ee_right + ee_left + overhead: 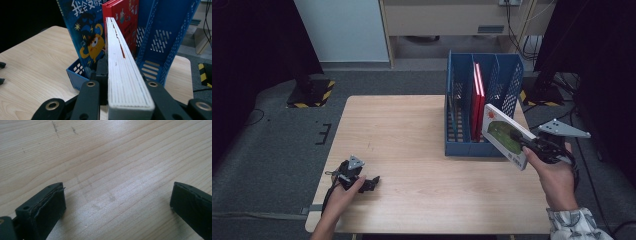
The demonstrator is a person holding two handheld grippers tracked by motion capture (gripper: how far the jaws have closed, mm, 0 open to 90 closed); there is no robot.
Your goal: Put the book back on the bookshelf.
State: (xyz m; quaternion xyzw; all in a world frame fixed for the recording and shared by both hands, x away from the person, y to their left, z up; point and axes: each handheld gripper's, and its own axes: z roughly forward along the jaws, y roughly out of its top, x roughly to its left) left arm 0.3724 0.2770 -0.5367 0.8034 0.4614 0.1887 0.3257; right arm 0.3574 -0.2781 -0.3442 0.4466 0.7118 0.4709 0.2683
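White-covered book (504, 136) with a green picture and a red mark on its cover, clamped in the right claw (524, 141), held tilted above the right edge of the desk (412, 145), just at the front right corner of the blue file rack (482, 107). In the right gripper view, pale page edges of that book (125, 82) running straight up between the two black jaws, pressed from both sides, pointing toward the rack (160, 40). Inside the rack, two red books (478, 100) standing upright together in the middle compartment; in the right gripper view a red cover (125, 17) and, beside it, a blue cover with a yellow cartoon creature (85, 32). Right hand (557, 180) wrapped round the claw's body, patterned sleeve (574, 225) at the bottom edge. Well apart, near the front left corner of the desk, left claw (373, 182) resting low on the wood in the left hand (343, 196); jaws spread wide over bare wood grain (117, 182), nothing between them.
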